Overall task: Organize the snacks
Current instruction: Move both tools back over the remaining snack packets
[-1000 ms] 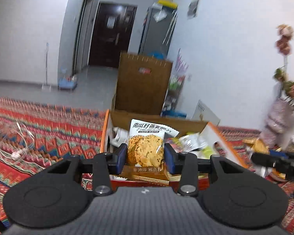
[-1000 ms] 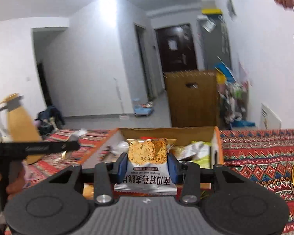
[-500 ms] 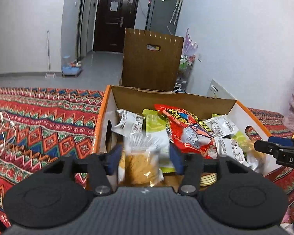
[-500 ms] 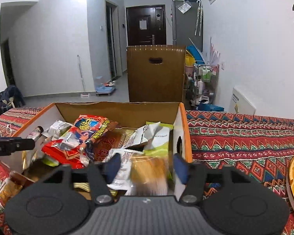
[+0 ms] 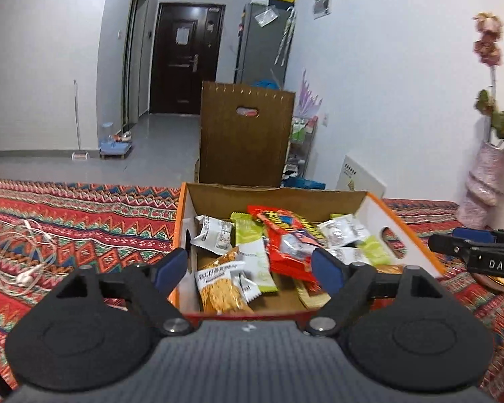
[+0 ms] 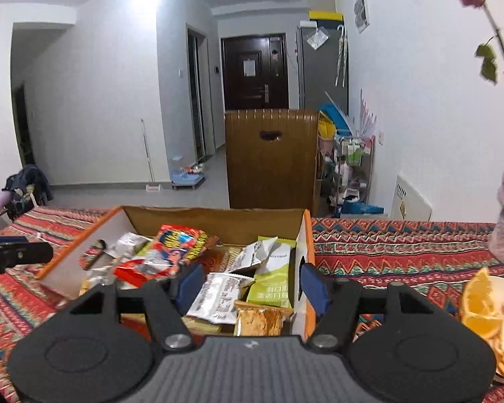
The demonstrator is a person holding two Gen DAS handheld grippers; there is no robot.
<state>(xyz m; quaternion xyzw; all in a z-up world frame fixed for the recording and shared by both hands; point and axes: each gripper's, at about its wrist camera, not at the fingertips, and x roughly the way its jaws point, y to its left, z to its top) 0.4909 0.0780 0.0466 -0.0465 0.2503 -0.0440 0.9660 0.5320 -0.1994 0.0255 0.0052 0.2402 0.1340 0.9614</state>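
Two tongs hung spread and empty over one cardboard box (image 5: 406, 235), orange-edged, brown inside, standing on a zigzag woven cloth (image 5: 84, 221). Left tongs (image 5: 250, 268) straddled the box's near left corner; right tongs (image 6: 250, 283) straddled its near right wall. Glossy crinkled packets filled the box: a red bag (image 5: 285, 238) lay ahead of the left tongs, its long axis running away from them. An oat-crisp packet (image 5: 223, 285), flat and rectangular, lay in the box directly between and just below the left fingers, long axis pointing forward; a second crisp packet (image 6: 260, 319) lay likewise beneath the right tongs. Each packet appeared released, nearest its own tongs. Orange slices (image 6: 480, 305) sat right of the right tongs.
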